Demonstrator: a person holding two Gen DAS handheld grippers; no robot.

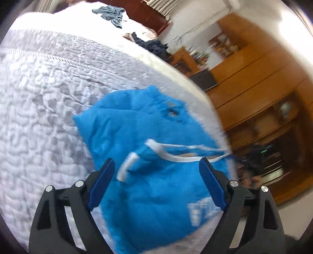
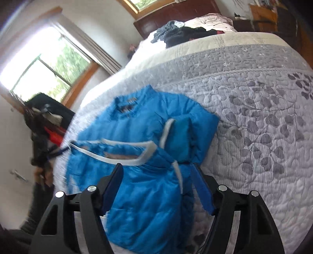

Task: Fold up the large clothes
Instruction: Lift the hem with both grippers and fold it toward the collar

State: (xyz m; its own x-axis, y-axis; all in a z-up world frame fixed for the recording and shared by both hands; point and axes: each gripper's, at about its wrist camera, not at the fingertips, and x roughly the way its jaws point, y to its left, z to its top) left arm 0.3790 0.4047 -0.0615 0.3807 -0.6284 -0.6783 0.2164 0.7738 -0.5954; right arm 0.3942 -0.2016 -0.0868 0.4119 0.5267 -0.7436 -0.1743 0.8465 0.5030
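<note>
A bright blue puffer jacket (image 1: 148, 156) with white trim lies partly folded on the quilted bed near its edge; the right wrist view shows the jacket (image 2: 144, 140) with one sleeve folded across its body. My left gripper (image 1: 156, 163) is open above the jacket, its blue pads spread wide with nothing between them. My right gripper (image 2: 157, 168) is also open, hovering over the jacket's lower part beside the white-edged cuff. Both views are motion blurred.
The grey-and-white quilt (image 2: 264, 117) covers the bed (image 1: 39, 97). A pile of blue and dark clothes (image 2: 172, 33) lies at the far end, seen as clothes (image 1: 111, 14) in the left view. Wooden cabinets (image 1: 260, 78) stand past the bed edge. A window (image 2: 45, 68) and clutter (image 2: 47, 125) are at left.
</note>
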